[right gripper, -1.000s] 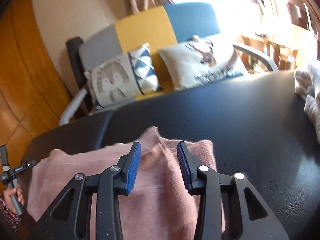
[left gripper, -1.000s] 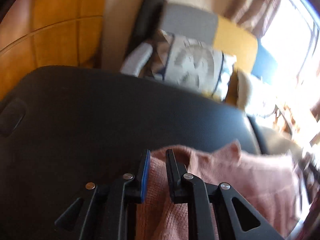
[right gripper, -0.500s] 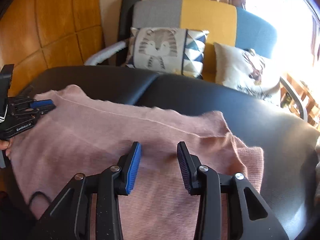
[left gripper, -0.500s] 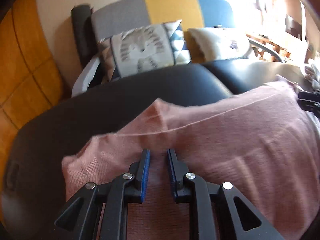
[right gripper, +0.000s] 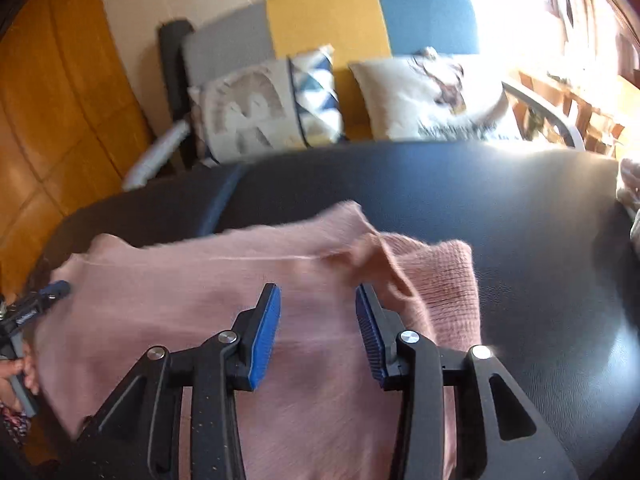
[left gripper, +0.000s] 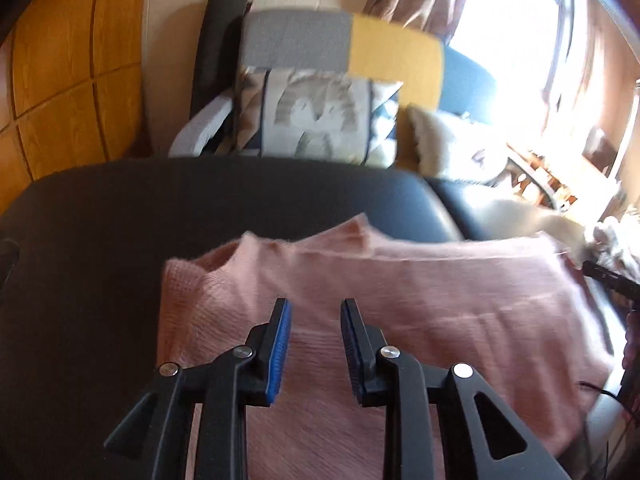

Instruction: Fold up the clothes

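A pink knit sweater (left gripper: pixel 420 300) lies spread on a black padded surface (left gripper: pixel 120 240). My left gripper (left gripper: pixel 314 312) hovers over its left part; the jaws are opening, and the cloth lies below them with nothing pinched. My right gripper (right gripper: pixel 316 296) stands open over the sweater (right gripper: pixel 200 292), close to its folded ribbed corner (right gripper: pixel 448 272), with nothing between the pads. The left gripper (right gripper: pixel 36 304) shows at the left edge of the right wrist view, held by a hand. The right gripper (left gripper: pixel 608 280) peeks in at the right edge of the left wrist view.
Behind the black surface (right gripper: pixel 520 220) stands a grey, yellow and blue sofa (right gripper: pixel 328 16) with patterned cushions (right gripper: pixel 256 108). A pale knit garment (left gripper: pixel 616 240) lies at the surface's right end. A wooden wall (left gripper: pixel 60 80) is on the left and a bright window (left gripper: pixel 520 40) on the right.
The left jaws have spread apart; a second ago they stood narrow around the sweater's edge. Both views have swung sideways, and the sweater now lies spread wider across the surface.
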